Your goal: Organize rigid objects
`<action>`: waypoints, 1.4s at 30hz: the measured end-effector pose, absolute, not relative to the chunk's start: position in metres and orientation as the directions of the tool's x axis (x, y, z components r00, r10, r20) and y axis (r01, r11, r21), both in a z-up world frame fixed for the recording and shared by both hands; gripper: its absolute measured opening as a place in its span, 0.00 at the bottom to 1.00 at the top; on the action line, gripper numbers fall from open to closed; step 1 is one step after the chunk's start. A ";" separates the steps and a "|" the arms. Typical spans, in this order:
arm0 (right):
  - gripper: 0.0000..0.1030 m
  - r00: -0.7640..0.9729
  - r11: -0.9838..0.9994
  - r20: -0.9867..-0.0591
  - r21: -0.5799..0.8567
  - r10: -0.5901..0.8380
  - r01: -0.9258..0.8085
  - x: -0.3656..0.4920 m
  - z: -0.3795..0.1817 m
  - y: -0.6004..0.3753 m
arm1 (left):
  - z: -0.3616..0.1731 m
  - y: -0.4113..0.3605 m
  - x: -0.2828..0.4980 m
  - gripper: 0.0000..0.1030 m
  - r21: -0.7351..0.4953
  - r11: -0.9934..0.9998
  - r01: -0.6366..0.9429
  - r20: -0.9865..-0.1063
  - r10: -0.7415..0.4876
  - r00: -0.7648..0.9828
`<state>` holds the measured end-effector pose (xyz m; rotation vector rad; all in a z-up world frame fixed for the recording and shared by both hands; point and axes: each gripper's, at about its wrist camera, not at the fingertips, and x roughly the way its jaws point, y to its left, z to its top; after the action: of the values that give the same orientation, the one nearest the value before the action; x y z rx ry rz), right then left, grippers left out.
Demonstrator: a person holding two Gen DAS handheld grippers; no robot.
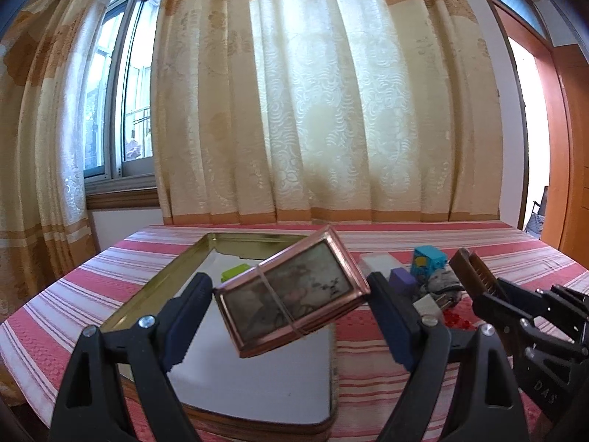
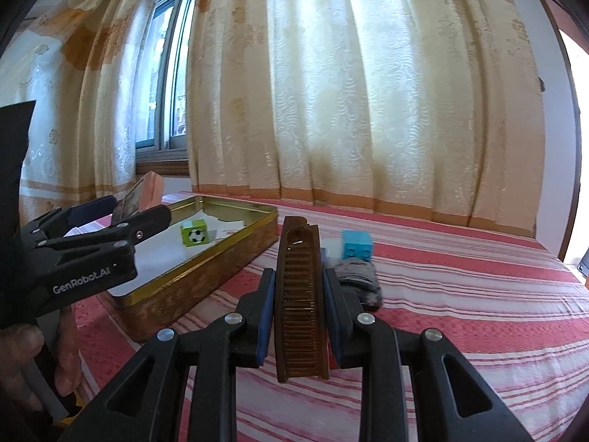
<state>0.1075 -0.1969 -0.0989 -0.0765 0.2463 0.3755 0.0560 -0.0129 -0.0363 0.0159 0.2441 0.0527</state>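
My left gripper (image 1: 289, 287) is shut on a flat copper-rimmed case (image 1: 305, 283), its pads wide apart on the two short ends. It holds the case tilted above an open gold tin (image 1: 154, 294) lined with white paper. A green cube (image 1: 235, 272) lies in the tin. In the right wrist view the left gripper (image 2: 136, 208) and the case (image 2: 147, 188) hang over the near-left end of the tin (image 2: 206, 276), and the green cube (image 2: 194, 234) shows a football print. My right gripper (image 2: 299, 276) is shut on a brown comb (image 2: 300, 302), to the right of the tin.
On the red-striped cloth (image 2: 460, 313) right of the tin lie a blue cube (image 2: 355, 245), a grey cloth lump (image 2: 360, 280), a purple block (image 1: 403, 280), a white block (image 1: 379, 263) and small red bits (image 1: 456, 322). A hand (image 2: 22, 350) grips the left tool. Curtains hang behind the table.
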 end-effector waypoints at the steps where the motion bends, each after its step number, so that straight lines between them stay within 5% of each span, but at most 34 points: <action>1: 0.27 0.899 0.926 -0.253 -0.032 0.358 -0.377 0.108 -0.099 -0.194 | -0.036 -0.011 0.056 0.84 0.021 0.998 -0.054 -0.242 0.057 0.969; 42: 0.27 0.812 0.854 -0.344 -0.051 0.471 -0.517 0.116 -0.102 -0.133 | -0.038 0.043 0.065 0.84 0.013 0.988 -0.155 -0.273 0.153 0.950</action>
<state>0.1161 -0.1330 -0.1018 -0.1448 0.3290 0.5296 0.0655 0.0431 -0.0375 -0.0086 0.2769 0.1569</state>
